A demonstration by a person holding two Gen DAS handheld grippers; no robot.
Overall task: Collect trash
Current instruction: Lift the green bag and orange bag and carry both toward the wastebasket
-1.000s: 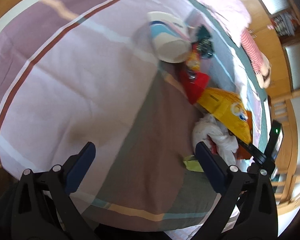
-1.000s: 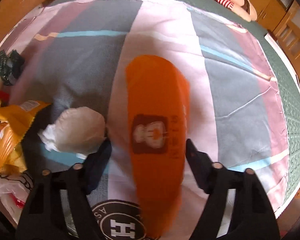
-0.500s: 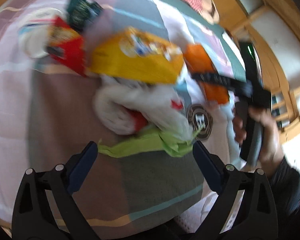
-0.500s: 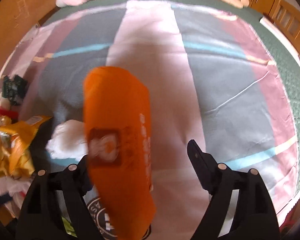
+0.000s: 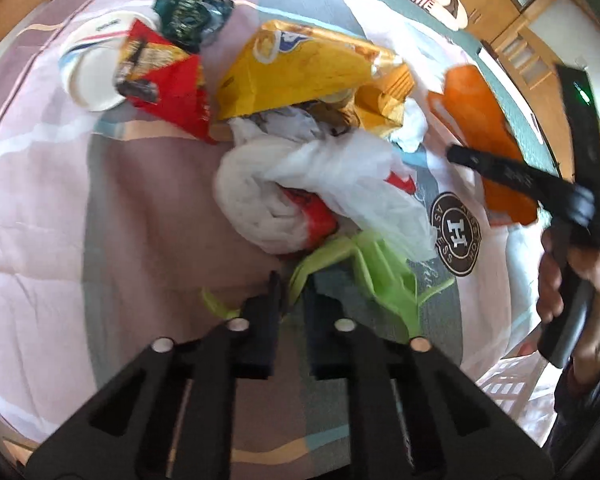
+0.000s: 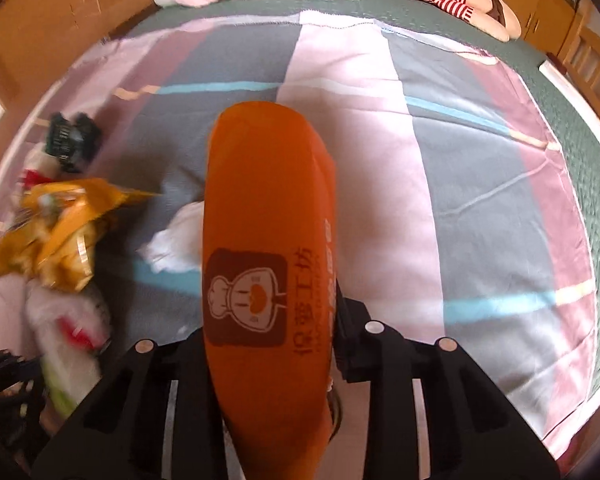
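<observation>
L tool (image 5: 290, 288): jaws just closed, nipping edge of green wrapper (image 5: 380, 276) on bed (image 5: 40, 240).
R tool (image 6: 268, 320): jaws just closed, clamped on orange bag (image 6: 264, 216), above bed.
Trash pile (image 5: 300, 120): on bed, beyond L tool.

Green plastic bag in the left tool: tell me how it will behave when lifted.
The green plastic bag is thin and creased, so it will probably hang limp from the left tool. It looks very light. The white plastic bag lies over its far end, so lifting may drag that bag along.
</observation>
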